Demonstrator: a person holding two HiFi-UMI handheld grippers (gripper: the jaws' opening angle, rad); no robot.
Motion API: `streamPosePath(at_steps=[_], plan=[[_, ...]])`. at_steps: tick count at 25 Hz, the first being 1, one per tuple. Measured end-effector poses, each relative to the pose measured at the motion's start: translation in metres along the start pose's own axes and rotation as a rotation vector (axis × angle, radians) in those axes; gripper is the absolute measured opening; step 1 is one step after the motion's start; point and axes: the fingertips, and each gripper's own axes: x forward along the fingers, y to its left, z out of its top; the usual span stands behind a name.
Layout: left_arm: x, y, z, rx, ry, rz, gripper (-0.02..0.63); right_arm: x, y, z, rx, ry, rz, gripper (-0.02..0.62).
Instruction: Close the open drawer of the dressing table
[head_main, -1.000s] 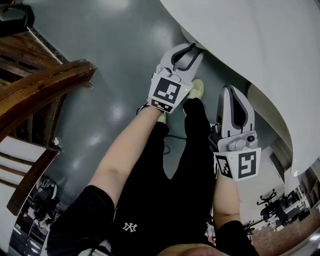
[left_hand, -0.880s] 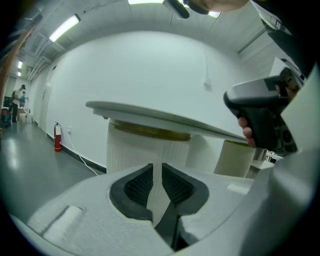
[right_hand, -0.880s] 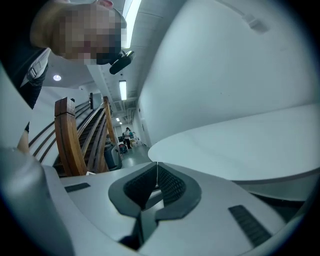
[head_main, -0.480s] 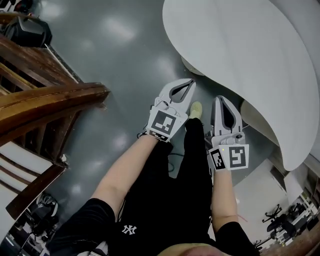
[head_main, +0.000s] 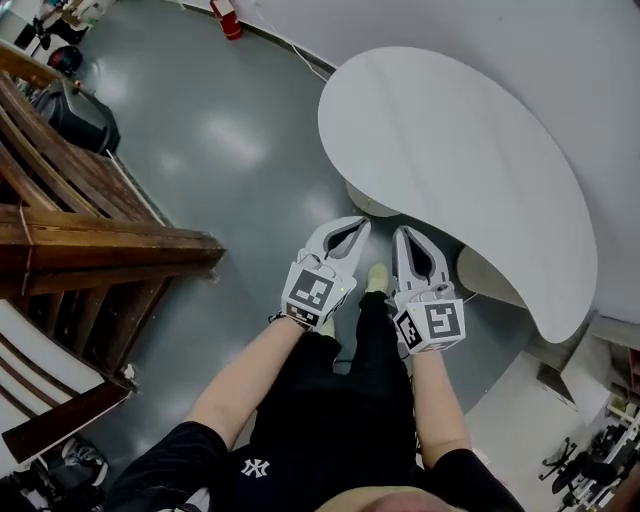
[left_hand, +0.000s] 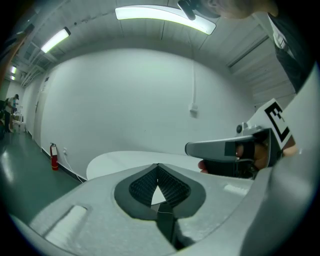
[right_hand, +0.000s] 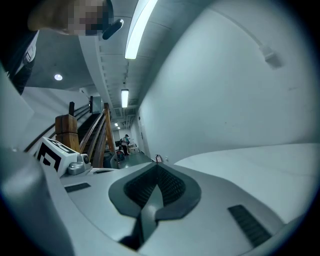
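The dressing table (head_main: 450, 150) has a white, rounded top; it fills the upper right of the head view, and no open drawer shows in any view. Both grippers are held side by side just short of its near edge, above the person's legs. My left gripper (head_main: 358, 224) is shut with nothing in it, its tips (left_hand: 158, 165) pointing across the table top (left_hand: 120, 159) at the white wall. My right gripper (head_main: 403, 234) is also shut and empty, its pads (right_hand: 156, 166) closed together over the table top (right_hand: 260, 160). A rounded white part (head_main: 490, 272) sits under the table's edge.
A dark wooden stair rail (head_main: 100, 250) stands at the left over grey floor. A red fire extinguisher (head_main: 226, 16) stands by the far wall, and a black bag (head_main: 80, 118) lies at the far left. The person's shoe (head_main: 376, 277) is below the grippers.
Both grippers have risen from low beside the table to its top edge and drawn closer together. The left jaws, open a second ago, have shut. The whole table top has come into view.
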Motion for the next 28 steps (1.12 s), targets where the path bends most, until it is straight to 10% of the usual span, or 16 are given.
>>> streamPosePath(at_steps=[28], plan=[[-0.09, -0.05, 0.164, 0.011, -0.132, 0.004, 0.011, -0.062, 0.064, 0.142, -0.087, -0.131, 0.027, 0.015]])
